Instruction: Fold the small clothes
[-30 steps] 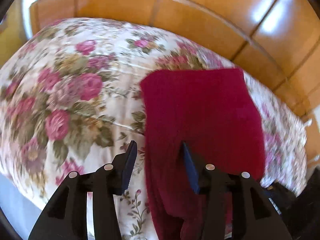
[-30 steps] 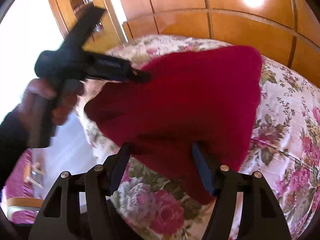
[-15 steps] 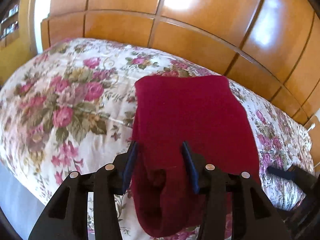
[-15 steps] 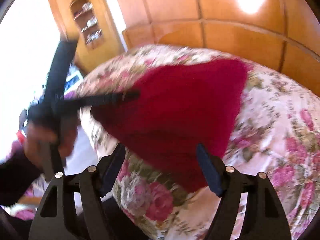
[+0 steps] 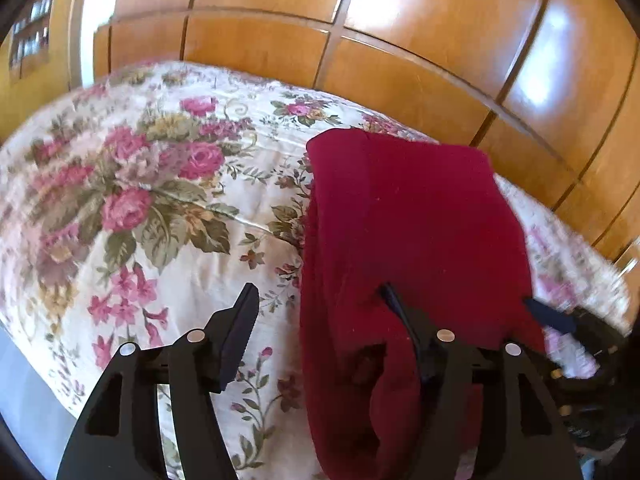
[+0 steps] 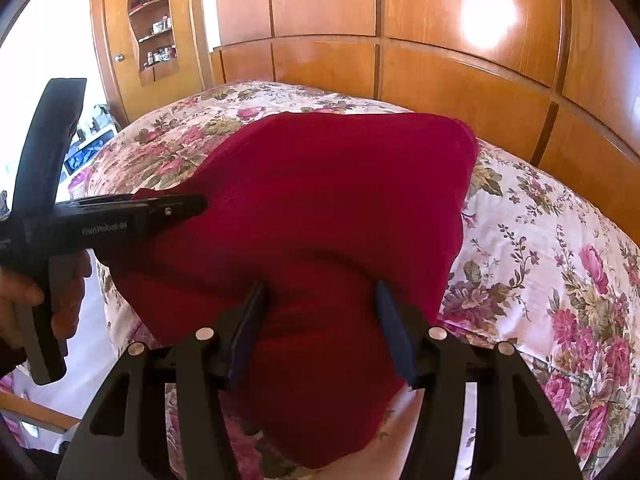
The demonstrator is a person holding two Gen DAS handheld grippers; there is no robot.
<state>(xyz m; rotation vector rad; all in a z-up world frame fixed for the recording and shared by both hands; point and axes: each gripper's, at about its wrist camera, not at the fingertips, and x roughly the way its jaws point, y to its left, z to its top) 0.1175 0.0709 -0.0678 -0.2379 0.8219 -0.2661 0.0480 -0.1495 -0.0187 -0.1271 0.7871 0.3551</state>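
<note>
Wood-panel wardrobe fills the far side, w/ a shelf cabinet at far left in the right wrist view. Bed w/ a floral cover takes up most of the near ground. Red garment lies on the bed, folded over, its near end hanging toward the bed's near edge.

Vs a sec ago: left tool now sits lower and nearer the cloth, and its jaws have just been opening. They stand wide: left finger is over bare floral cover, clear of the cloth; right finger sits on the red cloth, so only the garment's left edge lies between them, no pinch. Right tool has just been closing its jaws. They stand partly open over the garment's near end, cloth between the fingers; pads seem not to press it, though contact is hard to judge.

In the right wrist view a hand grips the left tool's handle at far left. White lettering on that tool's body is too blurred to read for sure.
</note>
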